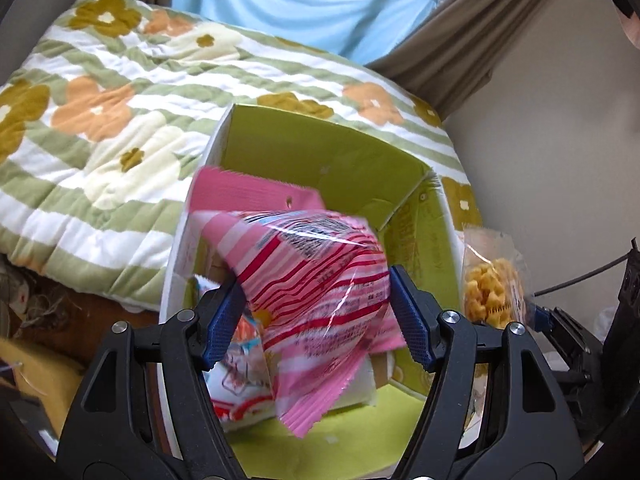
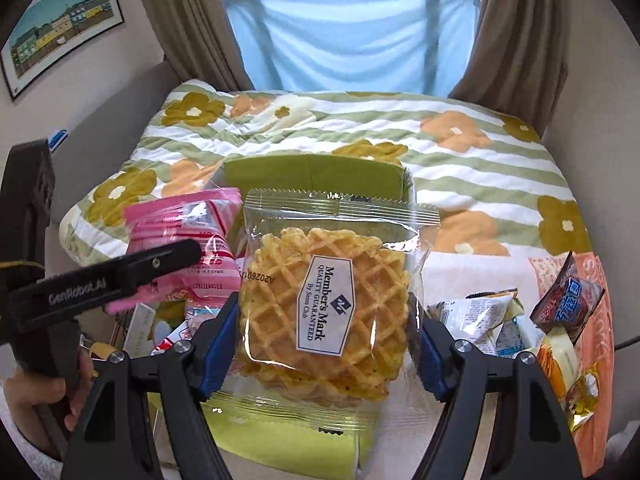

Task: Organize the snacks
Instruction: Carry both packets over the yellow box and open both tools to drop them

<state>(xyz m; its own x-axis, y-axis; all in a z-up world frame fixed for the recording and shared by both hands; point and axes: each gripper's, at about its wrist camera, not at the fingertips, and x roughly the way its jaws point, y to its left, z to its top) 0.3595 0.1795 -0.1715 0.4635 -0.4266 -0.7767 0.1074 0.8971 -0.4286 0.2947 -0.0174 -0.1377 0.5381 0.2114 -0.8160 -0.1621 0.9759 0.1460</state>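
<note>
Pink-striped snack pkt (image 1: 316, 280), glossy, crinkled, serrated edges

The clear waffle pack (image 2: 324, 300) has a white label (image 2: 326, 304). It says "Member's Mark", then "QUALITY GUARANTEED", then "By Sams Club". The words run sideways. Beside the label, printed on the pack, is a code that starts "A20260"; the rest is cut off. The black gripper handle (image 2: 100, 284) on the left says "GenRobot.AI" in pale letters. The pink striped pack (image 1: 320, 276) has small print, but it is too blurry to read.
</note>
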